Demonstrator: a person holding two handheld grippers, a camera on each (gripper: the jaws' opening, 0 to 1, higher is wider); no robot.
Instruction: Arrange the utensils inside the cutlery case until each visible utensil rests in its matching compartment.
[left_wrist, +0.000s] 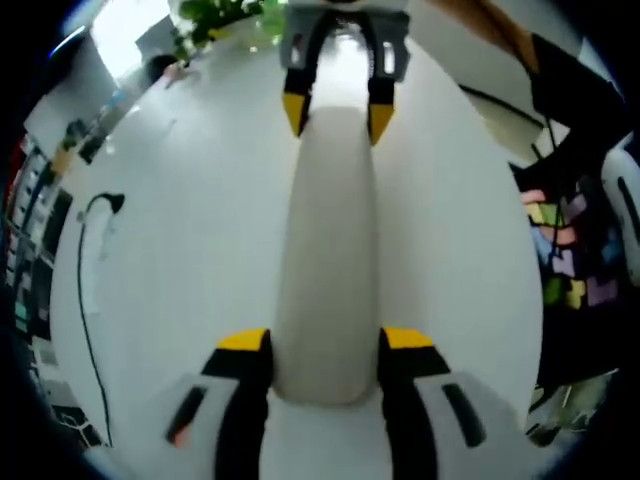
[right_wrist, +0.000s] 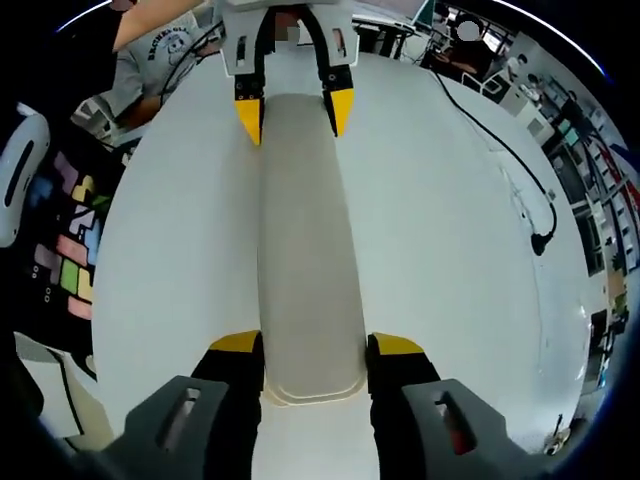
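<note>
A long, closed beige cutlery case (left_wrist: 330, 250) lies lengthwise on the white table (left_wrist: 180, 200). No utensils show. In the left gripper view, my left gripper (left_wrist: 325, 340) clasps the near end, with its yellow-tipped jaws pressed against both sides. My right gripper (left_wrist: 337, 110) holds the far end the same way. In the right gripper view the cutlery case (right_wrist: 305, 240) runs away from my right gripper (right_wrist: 313, 345), whose jaws flank the near end. The left gripper (right_wrist: 294, 105) grips the opposite end.
A black cable (left_wrist: 85, 280) with a plug trails along one table side, seen also as the cable (right_wrist: 510, 165). Coloured blocks (right_wrist: 65, 250) lie on a dark surface off the other side. A person in a grey shirt (right_wrist: 165, 50) stands beyond the table.
</note>
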